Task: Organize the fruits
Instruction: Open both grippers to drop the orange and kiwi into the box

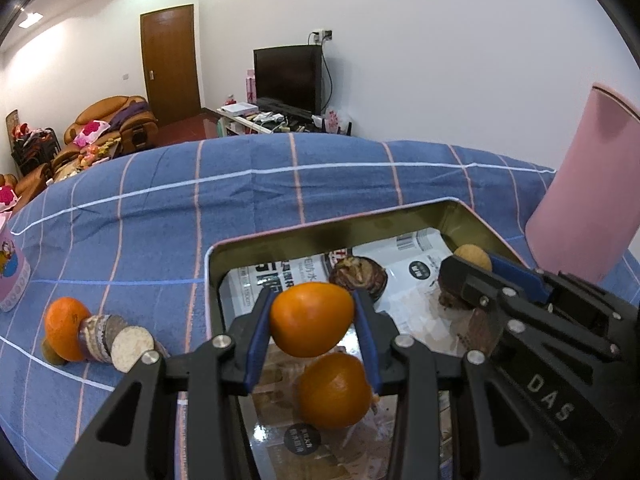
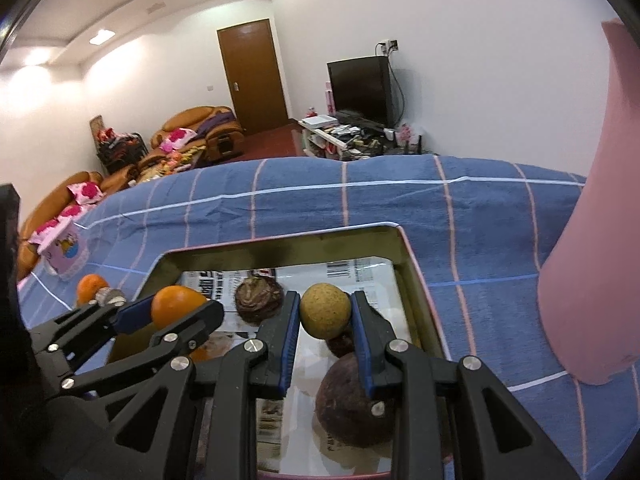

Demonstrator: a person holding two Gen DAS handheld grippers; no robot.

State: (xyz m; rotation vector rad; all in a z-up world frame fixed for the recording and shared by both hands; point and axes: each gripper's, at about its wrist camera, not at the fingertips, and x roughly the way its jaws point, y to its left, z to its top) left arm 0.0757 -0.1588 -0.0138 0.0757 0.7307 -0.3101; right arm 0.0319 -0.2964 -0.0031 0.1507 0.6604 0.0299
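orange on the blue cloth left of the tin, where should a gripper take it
Grip the round orange fruit across its widest middle, coming from above or its far-left side. A row of flat round biscuits leans against its right side, and a small brownish fruit sits at its base.

Both wrist views close above tin (image 1: 224,256), facing room

Left gripper (image 1: 313,320): fingers closed on an orange (image 1: 311,319), apparently held clear. Right gripper (image 2: 325,312), just to its right: fingers closed on a tan fruit (image 2: 325,310).
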